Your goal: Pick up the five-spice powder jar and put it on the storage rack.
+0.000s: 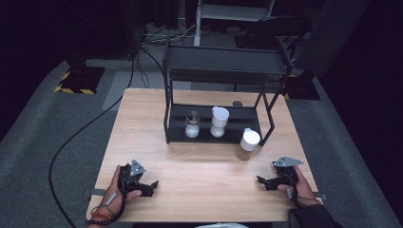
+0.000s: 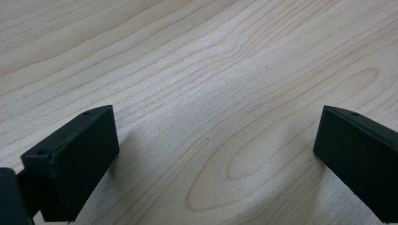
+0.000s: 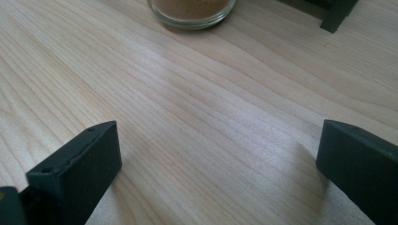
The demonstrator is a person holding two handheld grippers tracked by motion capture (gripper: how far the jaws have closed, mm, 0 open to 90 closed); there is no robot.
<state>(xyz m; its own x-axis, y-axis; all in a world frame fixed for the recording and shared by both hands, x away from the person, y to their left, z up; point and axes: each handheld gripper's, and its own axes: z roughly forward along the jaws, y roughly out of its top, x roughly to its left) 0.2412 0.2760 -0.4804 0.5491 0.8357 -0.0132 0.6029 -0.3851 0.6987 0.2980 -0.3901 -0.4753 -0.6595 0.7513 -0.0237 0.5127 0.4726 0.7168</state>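
Wooden desk (image 1: 199,166) carries two tools, left tool (image 1: 151,186) and right tool (image 1: 262,181), both spread wide and empty, with one white-lidded jar (image 1: 247,144) ahead of the right tool, two containers on the black rack (image 1: 237,130) beyond.

Matt pale wood table (image 2: 197,70); clear glossy glass jar (image 3: 191,10).

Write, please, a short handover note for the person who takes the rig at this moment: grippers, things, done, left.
Left gripper: jaws open, holding nothing, low over the near-left of the table.
Right gripper: jaws open, holding nothing, near-right, pointing toward the jar.
The jar, white lid and brown contents, stands on the table just outside the black rack, at its front right corner.
On the rack's bottom shelf: a small shaker and a white container.
Done: nothing gripped yet.
Left: probably the jar, nearest the right gripper.
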